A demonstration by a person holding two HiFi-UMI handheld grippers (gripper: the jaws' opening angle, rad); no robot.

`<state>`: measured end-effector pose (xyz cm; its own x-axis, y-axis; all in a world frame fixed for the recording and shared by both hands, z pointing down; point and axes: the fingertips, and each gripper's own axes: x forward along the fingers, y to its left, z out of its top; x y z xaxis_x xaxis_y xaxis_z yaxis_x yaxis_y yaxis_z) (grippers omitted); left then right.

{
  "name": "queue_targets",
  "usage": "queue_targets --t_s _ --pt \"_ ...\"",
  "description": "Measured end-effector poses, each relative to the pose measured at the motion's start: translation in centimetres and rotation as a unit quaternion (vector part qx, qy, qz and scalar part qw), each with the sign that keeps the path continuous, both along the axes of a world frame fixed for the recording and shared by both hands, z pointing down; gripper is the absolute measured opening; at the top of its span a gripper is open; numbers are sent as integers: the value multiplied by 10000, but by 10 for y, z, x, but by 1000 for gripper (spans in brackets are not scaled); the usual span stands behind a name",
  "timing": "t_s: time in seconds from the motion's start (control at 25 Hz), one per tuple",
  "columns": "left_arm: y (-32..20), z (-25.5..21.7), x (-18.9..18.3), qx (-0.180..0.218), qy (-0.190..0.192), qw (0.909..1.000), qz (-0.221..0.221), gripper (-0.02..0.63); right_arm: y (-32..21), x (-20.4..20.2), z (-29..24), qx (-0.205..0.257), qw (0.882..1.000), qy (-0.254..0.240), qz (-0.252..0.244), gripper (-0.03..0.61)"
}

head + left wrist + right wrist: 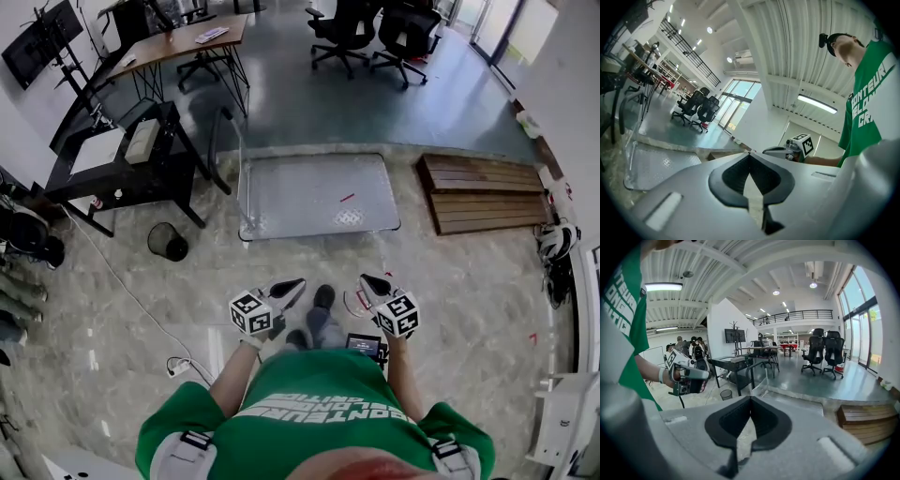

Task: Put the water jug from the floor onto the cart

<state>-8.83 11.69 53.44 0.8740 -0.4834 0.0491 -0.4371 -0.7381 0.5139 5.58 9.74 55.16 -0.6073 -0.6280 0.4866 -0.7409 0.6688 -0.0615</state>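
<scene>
No water jug shows in any view. The cart is a flat silver platform on the floor ahead of me, with its push handle at its left end; it also appears in the left gripper view and the right gripper view. My left gripper and right gripper hang side by side close to my body, above my shoes. Both are shut with nothing between the jaws, as the left gripper and right gripper show in their own views.
A wooden pallet lies right of the cart. A black bin and a black stand sit to its left. Office chairs and a desk stand farther off. A cable with a plug runs across the floor at left.
</scene>
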Motion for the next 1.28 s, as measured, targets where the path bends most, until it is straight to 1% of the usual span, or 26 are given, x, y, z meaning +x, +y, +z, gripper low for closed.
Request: queue_targets --t_s 0.28,0.52,0.64,0.8,1.0,1.12,1.28 --pt "-15 2 13 -16 -205 9996 201 8 -9 7 11 -94 9999 -123 78 -9" --pt "-50 -6 36 182 -359 9984 388 6 -36 24 15 -84 9997 -181 143 -9" --pt "-54 -3 45 78 -442 9975 539 6 -39 34 25 -247 9991 -208 276 -9" --pt "-67 13 56 -133 -588 9955 725 6 -47 51 42 -454 9975 -233 488 -9" --pt "-95 24 80 -249 -640 9940 848 6 -59 92 68 -721 9946 120 735 -9" --pt "-105 35 95 -291 -756 9914 1031 6 -58 116 95 -946 9902 211 1003 -9" --pt "-115 51 118 -329 -782 9884 1256 6 -52 151 138 -1174 9824 555 1345 -9"
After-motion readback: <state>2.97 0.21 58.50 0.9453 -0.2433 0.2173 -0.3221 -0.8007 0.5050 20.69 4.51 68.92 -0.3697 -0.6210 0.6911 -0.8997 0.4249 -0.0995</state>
